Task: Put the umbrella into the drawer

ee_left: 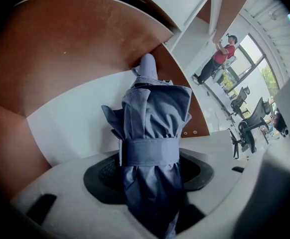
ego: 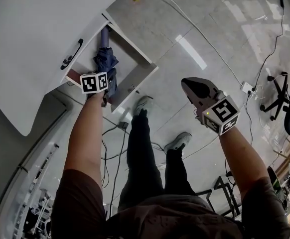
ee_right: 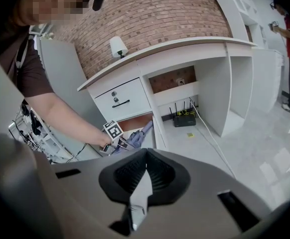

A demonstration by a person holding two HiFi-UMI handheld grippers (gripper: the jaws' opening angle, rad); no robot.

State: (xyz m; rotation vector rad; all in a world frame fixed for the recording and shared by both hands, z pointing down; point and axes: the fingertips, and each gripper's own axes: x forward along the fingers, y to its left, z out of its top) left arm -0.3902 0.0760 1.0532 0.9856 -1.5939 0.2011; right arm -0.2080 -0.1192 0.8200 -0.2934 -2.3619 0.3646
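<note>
The left tool (ee_left: pixel 150 169), on an arm stretched steeply down, pinches the folded blue umbrella (ee_left: pixel 155 113) at its strap, the far end reaching into the open drawer (ego: pixel 144 76) of the white bench (ego: pixel 35 34). The right tool (ee_right: pixel 145 156) hangs pressed together, empty (over pale floor tiles (ego: pixel 200 29) and trailing cables (ego: pixel 264 59)), with a brick wall (ee_right: pixel 155 14) beyond.

Drawer (ego: pixel 132 59) open above; room beside the umbrella (ego: pixel 106 61); the desk (ego: pixel 30 44) overhangs its back.

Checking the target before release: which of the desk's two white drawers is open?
The lower white drawer, pulled out beneath the folded blue-grey fabric umbrella; the upper white drawer, with the black bar handle, is shut flush.
</note>
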